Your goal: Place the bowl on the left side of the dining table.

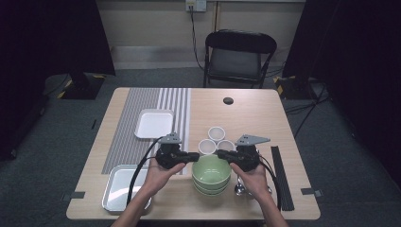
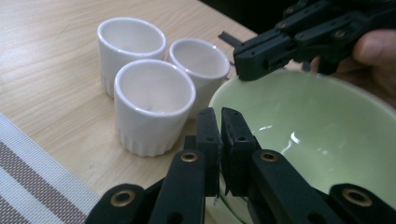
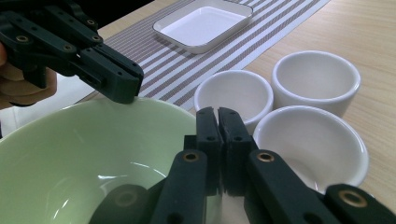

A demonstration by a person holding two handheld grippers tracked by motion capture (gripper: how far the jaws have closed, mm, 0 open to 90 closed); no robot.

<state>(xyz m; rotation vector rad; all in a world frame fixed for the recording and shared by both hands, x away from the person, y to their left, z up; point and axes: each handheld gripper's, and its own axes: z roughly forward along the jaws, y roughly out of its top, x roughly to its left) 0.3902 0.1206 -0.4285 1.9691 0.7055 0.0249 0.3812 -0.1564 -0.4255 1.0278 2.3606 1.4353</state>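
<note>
While the glossy pale green ceramic bowl [image 1: 211,171], topmost of a stack near the wooden table [image 1: 246,113] front edge, is pinched at opposite rims by the closed left claw [image 1: 195,155] and right claw [image 1: 221,153], it is best lifted level and evenly, clear of the three white ceramic cups [image 1: 216,140].

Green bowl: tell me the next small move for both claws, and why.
Probably lift both hands together, slowly and level, to raise the top green bowl off the bowl stacked under it. The left claw and the right claw are each shut on opposite sides of its rim, so the grip looks balanced. Go straight up: the three white cups stand close behind.
</note>
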